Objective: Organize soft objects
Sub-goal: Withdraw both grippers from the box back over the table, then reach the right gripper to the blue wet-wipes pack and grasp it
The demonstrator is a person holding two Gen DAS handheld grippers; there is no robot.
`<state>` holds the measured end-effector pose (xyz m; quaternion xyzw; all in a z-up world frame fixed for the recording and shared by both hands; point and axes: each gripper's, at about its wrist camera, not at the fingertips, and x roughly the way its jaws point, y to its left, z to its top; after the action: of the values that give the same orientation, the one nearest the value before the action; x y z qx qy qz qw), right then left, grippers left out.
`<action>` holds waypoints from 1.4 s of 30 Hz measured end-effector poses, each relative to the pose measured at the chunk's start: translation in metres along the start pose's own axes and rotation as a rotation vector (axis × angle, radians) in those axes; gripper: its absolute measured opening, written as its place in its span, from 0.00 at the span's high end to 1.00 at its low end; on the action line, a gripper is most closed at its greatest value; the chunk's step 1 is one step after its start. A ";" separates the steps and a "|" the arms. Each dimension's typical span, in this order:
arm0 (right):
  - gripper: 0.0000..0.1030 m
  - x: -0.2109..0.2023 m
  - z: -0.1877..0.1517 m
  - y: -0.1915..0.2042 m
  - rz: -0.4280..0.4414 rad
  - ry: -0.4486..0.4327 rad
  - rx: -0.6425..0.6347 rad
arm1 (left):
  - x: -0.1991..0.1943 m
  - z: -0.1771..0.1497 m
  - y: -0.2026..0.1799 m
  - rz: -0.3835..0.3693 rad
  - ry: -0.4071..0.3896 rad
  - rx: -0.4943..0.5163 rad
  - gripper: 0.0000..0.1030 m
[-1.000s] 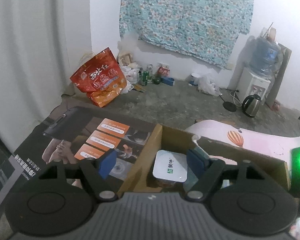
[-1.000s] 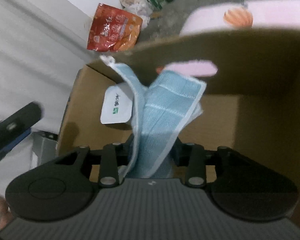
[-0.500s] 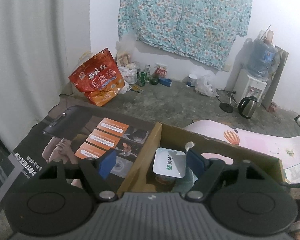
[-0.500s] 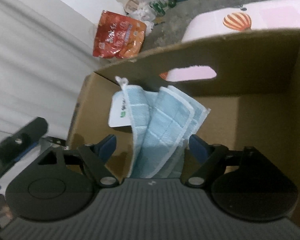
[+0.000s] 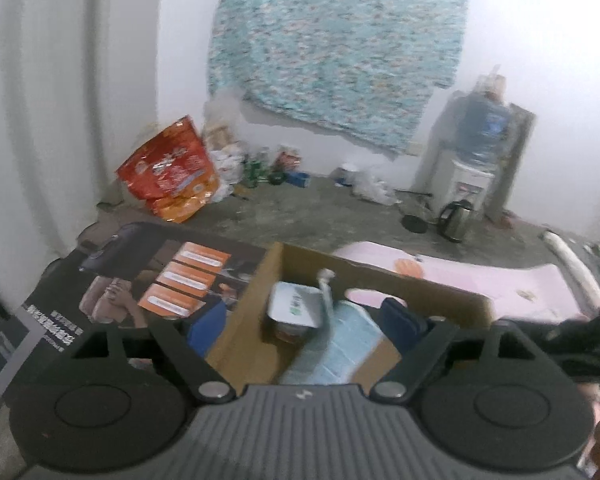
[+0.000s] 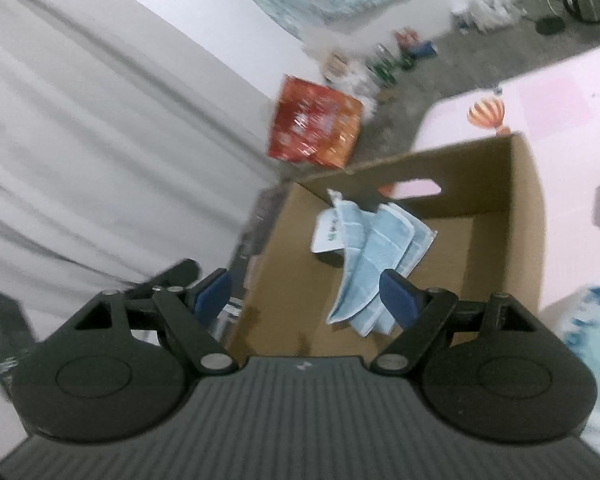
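Left wrist view: left gripper [image 5: 300, 322] was spread wide and empty over the cardboard box [image 5: 416, 284]. A folded blue cloth [image 5: 340, 344] lay inside, against a white-lidded cup [image 5: 294, 310].

Right wrist view: right gripper [image 6: 306, 294] was also wide apart, gripping nothing; cloth [image 6: 374, 264] rested in the box [image 6: 524, 216] near its handle-slot wall, partly over the cup [image 6: 328, 234].
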<state>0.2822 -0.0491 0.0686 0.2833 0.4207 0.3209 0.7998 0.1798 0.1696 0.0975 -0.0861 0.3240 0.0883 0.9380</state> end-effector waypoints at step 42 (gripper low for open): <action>0.12 -0.233 -0.122 -0.235 -0.693 -0.100 -0.105 | -0.052 -0.205 -0.275 -0.396 0.111 0.492 0.14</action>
<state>0.1399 -0.3507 -0.0465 0.0976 0.4353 0.0375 0.8942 0.0788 -0.1473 -0.0004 0.0772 0.3632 -0.1815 0.9106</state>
